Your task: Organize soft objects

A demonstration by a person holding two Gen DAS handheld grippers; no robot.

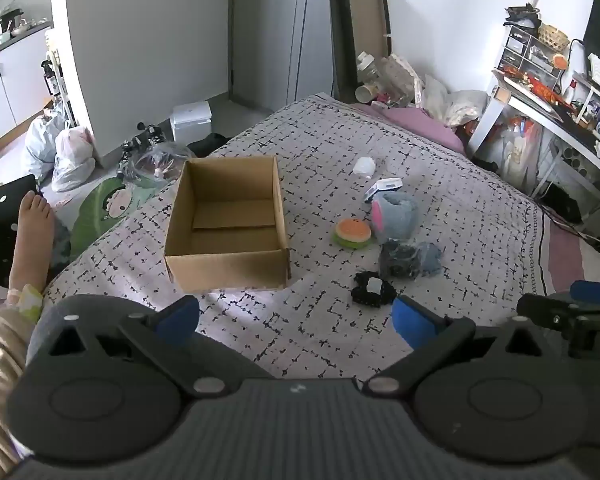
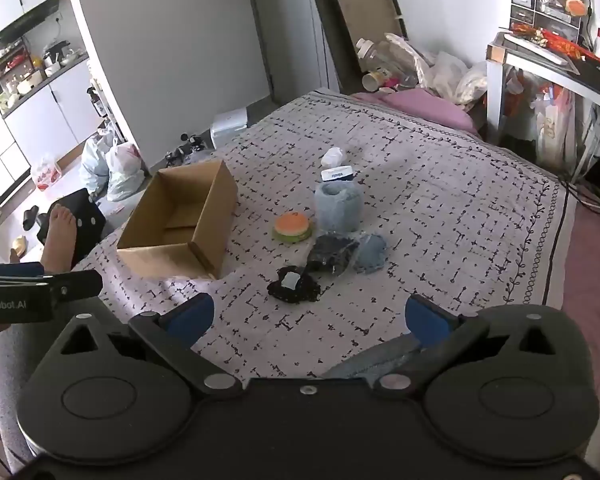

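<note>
An open, empty cardboard box (image 1: 226,224) (image 2: 180,226) sits on the patterned bed cover. To its right lie soft things: a burger-shaped toy (image 1: 352,233) (image 2: 292,227), a grey-blue plush (image 1: 394,214) (image 2: 338,208), a clear bag with dark and blue fabric (image 1: 408,260) (image 2: 348,254), a black scrunchie-like piece (image 1: 372,290) (image 2: 294,283), a small blue-white pack (image 1: 384,188) (image 2: 337,173) and a white crumpled item (image 1: 364,167) (image 2: 333,156). My left gripper (image 1: 296,320) is open and empty, near the box's front. My right gripper (image 2: 310,320) is open and empty, just short of the black piece.
The bed cover (image 1: 440,184) fills the middle. A person's bare foot (image 1: 32,236) is at the left bed edge. Bags (image 1: 70,152) and clutter lie on the floor at left. A cluttered desk (image 1: 548,100) stands at right, pillows and bags (image 2: 428,68) at the bed's far end.
</note>
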